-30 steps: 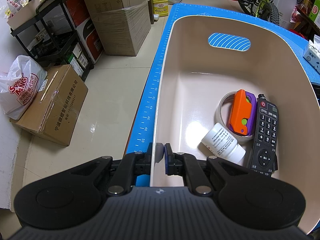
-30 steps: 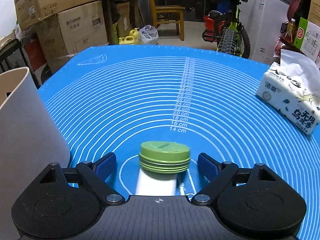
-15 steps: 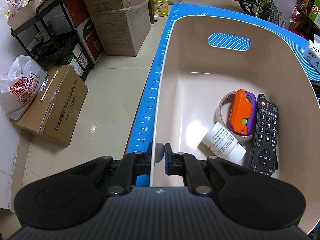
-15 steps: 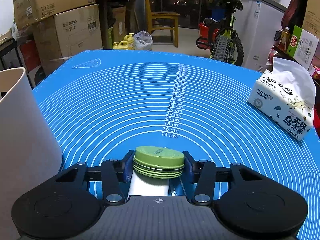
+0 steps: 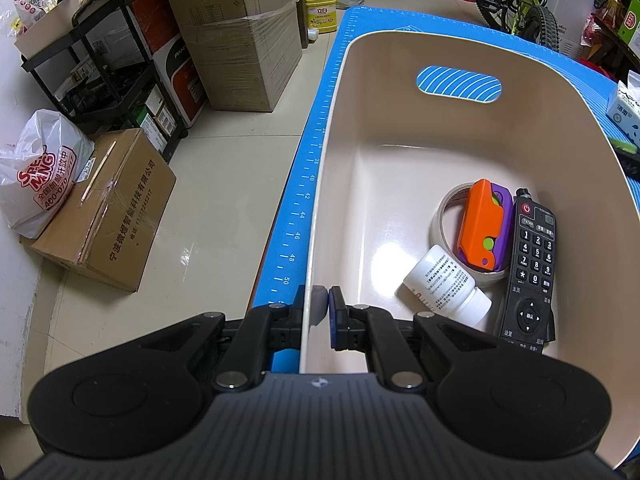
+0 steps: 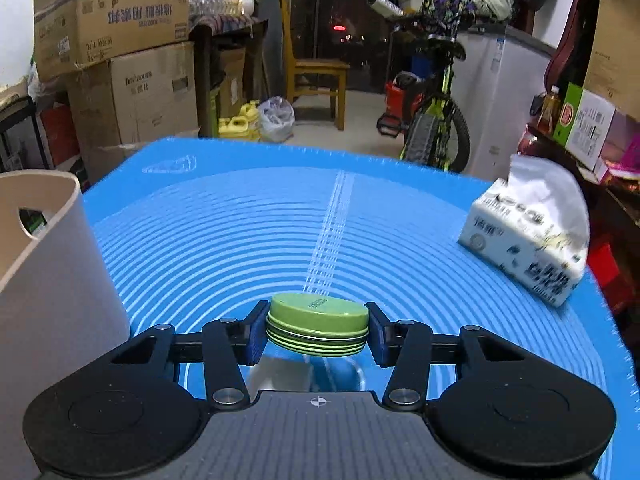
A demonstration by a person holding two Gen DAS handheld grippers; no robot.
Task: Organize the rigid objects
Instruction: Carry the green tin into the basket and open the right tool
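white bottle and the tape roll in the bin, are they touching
Touching. The left wrist view shows the white bottle lying with its base against the tape roll, with no gap between them.

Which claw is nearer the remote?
Left. The left claw is clamped on the bin wall, with the remote inside just beyond it. The right claw holds a jar outside the bin.

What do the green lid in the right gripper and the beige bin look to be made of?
Green lid: likely painted metal, a matte top with thin stacked ridges round its rim; plastic is possible. Beige bin: moulded plastic, smooth and slightly glossy, going by the light glare on its floor, rounded corners and cut-out handle.
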